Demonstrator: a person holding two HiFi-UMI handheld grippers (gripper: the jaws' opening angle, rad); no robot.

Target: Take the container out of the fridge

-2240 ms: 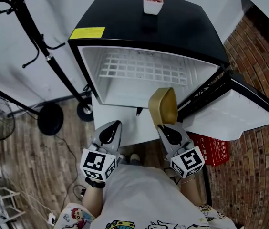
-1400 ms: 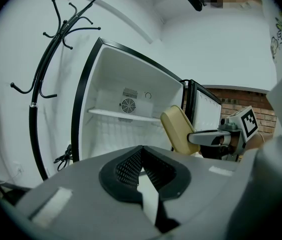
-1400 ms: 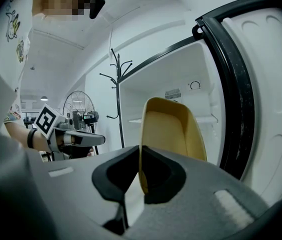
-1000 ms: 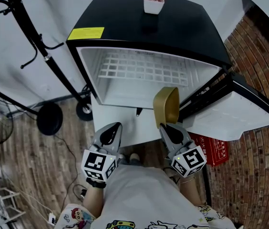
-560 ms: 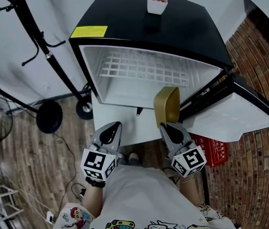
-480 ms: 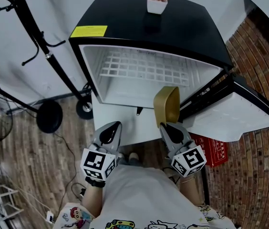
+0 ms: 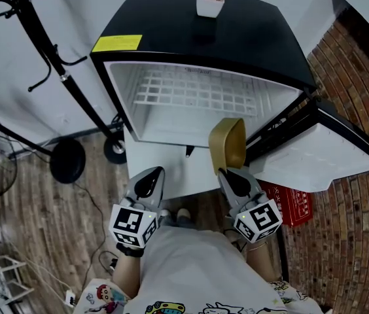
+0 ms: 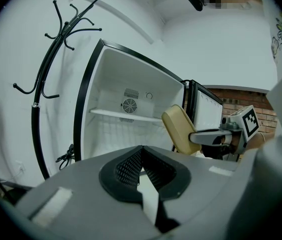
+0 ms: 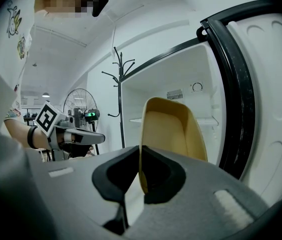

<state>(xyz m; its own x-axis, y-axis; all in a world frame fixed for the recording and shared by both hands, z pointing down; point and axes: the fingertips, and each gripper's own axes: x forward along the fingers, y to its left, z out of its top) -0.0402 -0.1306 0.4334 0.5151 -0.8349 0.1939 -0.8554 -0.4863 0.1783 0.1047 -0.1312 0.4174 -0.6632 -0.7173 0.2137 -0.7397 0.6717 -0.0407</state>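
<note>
The fridge (image 7: 204,38) stands at the far side of the scene, its door (image 7: 315,152) swung open to the right. A potted plant (image 7: 210,0) sits on the fridge top near its far edge, and a sticker (image 7: 117,43) lies at the top's near left corner. A wire shelf (image 7: 191,93) spans the inside. The container (image 7: 228,146) is before the right part of the opening, beside the door, seemingly just outside the compartment; its near rim is between the jaws of the right gripper (image 7: 224,173). The left gripper (image 7: 156,171) is to the left, well apart. A coat stand (image 7: 53,64) stands left of the fridge. A crate (image 7: 292,205) lies on the floor below the door. A brick wall (image 7: 361,77) lies right.
</note>
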